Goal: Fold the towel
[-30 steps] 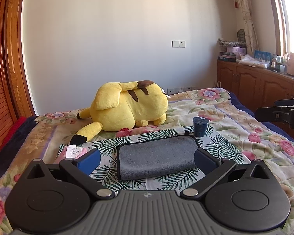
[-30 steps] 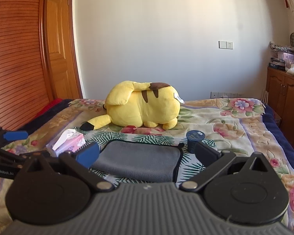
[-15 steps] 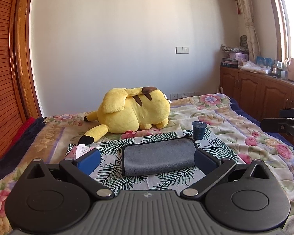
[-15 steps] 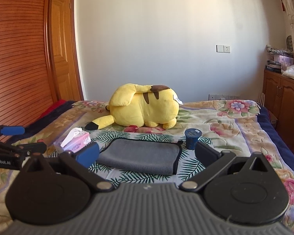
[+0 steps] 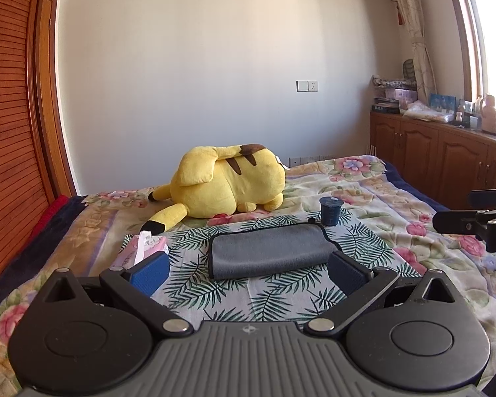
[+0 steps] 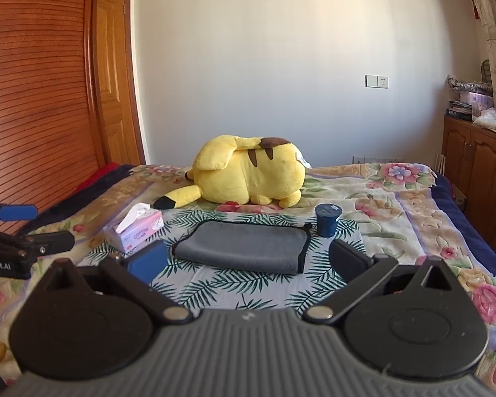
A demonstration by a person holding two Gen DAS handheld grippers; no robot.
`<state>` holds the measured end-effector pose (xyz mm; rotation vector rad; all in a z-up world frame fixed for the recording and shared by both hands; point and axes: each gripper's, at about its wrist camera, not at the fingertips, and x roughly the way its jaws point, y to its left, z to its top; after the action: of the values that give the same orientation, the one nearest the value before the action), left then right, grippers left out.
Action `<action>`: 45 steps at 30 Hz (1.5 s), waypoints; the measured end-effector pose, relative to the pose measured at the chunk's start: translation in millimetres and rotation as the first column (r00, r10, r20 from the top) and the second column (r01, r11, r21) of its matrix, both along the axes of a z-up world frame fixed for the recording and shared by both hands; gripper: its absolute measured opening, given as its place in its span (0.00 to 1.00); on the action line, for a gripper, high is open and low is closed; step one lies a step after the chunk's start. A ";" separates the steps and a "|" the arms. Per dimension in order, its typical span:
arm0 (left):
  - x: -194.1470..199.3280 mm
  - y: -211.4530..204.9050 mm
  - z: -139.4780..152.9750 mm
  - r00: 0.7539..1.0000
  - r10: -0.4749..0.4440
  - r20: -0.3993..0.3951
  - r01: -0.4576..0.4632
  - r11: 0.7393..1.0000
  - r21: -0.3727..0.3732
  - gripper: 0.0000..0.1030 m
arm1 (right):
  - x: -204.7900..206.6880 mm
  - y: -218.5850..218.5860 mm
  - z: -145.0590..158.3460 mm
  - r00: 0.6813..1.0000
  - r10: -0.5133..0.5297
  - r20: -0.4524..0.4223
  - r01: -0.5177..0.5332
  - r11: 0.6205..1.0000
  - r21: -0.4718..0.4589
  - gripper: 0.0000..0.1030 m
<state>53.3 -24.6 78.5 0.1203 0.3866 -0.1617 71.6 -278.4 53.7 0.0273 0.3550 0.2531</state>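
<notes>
We count one grey towel (image 5: 270,249), folded flat on the leaf-print cloth (image 5: 248,294). One cup (image 5: 330,210), one tissue box (image 6: 136,230), one plush toy (image 5: 226,183). Left gripper (image 5: 248,273) and right gripper (image 6: 248,263) both spread wide, holding nothing.

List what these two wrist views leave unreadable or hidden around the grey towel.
- Grey towel: layers inside the fold, hidden by its own top layer, both views.
- Tissue box: near end covered by the left gripper finger, left view.
- Dark blue cup: lid print too small, right view.
- Right gripper: cut off by the frame edge in left view.
</notes>
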 end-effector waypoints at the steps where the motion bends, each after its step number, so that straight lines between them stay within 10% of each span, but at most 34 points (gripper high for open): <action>1: -3.1 0.2 -2.4 1.000 0.002 -0.005 -0.002 1.000 -0.007 0.84 | -3.0 1.7 -1.8 1.000 0.002 -0.002 -0.002 1.000 -0.006 1.00; 45: -39.2 6.0 -94.7 0.995 0.088 -0.044 -0.089 0.996 -0.020 0.84 | -35.9 4.0 -81.2 0.996 -0.053 -0.074 0.055 0.998 0.016 1.00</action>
<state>14.1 -18.6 -16.2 0.0776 0.4323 -0.0808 35.7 -274.3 -27.5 0.0641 0.4244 0.2021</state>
